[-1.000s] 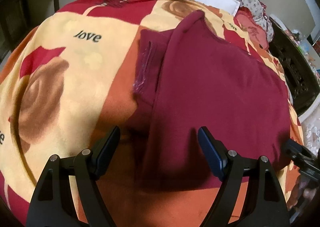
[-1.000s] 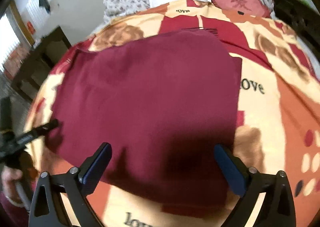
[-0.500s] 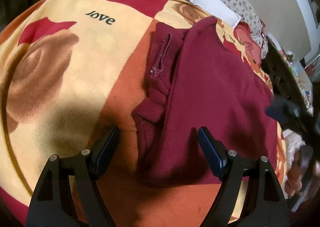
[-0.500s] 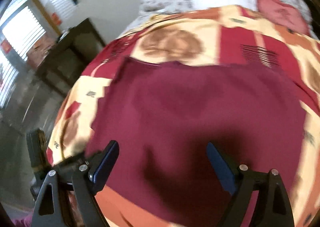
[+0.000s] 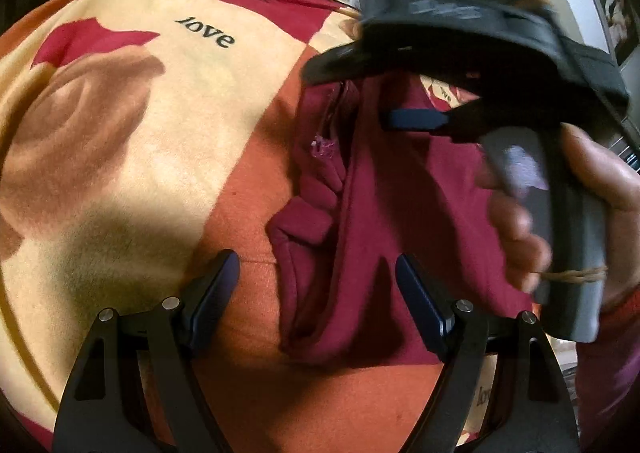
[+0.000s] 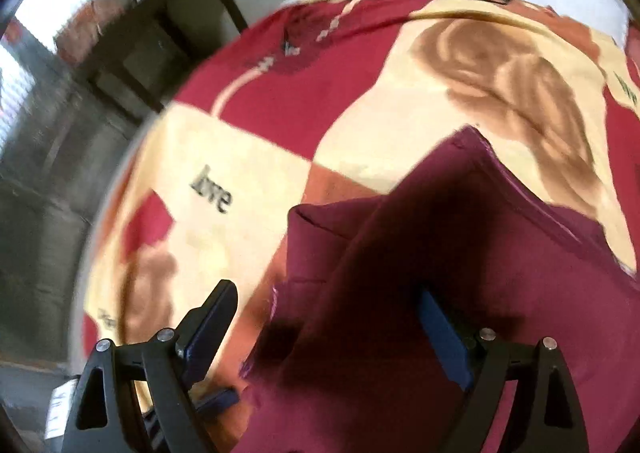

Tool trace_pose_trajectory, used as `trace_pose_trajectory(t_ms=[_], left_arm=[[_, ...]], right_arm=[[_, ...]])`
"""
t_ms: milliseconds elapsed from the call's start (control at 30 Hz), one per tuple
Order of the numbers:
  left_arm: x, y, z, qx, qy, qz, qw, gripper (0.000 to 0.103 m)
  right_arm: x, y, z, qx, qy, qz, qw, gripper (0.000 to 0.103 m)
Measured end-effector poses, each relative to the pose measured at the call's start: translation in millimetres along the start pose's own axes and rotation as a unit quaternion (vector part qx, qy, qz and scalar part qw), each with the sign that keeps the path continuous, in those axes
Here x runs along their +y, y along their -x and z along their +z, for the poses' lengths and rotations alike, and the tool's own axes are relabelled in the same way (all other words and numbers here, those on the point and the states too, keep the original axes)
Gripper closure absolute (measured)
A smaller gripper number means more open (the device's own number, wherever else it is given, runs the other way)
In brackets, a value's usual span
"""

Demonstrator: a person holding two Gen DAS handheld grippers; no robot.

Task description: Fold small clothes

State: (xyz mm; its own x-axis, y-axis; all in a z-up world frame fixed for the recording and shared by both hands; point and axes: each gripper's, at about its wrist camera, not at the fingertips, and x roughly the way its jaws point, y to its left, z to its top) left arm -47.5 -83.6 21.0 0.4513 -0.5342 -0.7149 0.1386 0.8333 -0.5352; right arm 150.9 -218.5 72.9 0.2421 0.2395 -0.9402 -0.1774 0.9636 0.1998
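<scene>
Dim, warm indoor light. Both fisheye views bend strongly at dark, vignetted edges. A bright window (image 6: pixel 48 25) glares far left of the right gripper (image 6: pixel 332 329). Motion blur smears that view; dark shadows lie ahead of both tongs.

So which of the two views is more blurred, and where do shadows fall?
Right wrist view: motion blur over the whole frame, and a dark shadow on the maroon garment. Left wrist view: the blanket is sharp, only the right gripper and hand are smeared; shadow lies near the left gripper.
</scene>
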Motion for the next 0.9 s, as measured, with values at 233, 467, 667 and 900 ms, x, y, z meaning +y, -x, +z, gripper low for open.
trace_pose_trajectory(t_ms=[233, 467, 667, 900], left_arm=[[-4.9, 0.1, -2.7, 0.001, -0.025, 0.002, 0.9997, 0.022], [-10.5, -6.9, 11.7, 0.028, -0.057, -0.01, 0.9979, 0.022], [-18.4, -12.7, 23.9, 0.02, -0.072, -0.01, 0.9972, 0.022], [-56.7, -10.5, 10.1, 0.026, -0.116, -0.04, 0.9921, 0.07]], right_arm=[[15.6, -16.3, -5.3, -0.008, 0.043, -0.076, 0.996, 0.016], [-35.5, 33.3, -29.2, -0.051, -0.011, 0.047, 0.998, 0.08], [-54.1, 64.2, -49.7, -0.083, -0.033, 0.091, 0.992, 0.081], [-70.3, 85.0, -59.5, -0.116, -0.043, 0.096, 0.988, 0.083]])
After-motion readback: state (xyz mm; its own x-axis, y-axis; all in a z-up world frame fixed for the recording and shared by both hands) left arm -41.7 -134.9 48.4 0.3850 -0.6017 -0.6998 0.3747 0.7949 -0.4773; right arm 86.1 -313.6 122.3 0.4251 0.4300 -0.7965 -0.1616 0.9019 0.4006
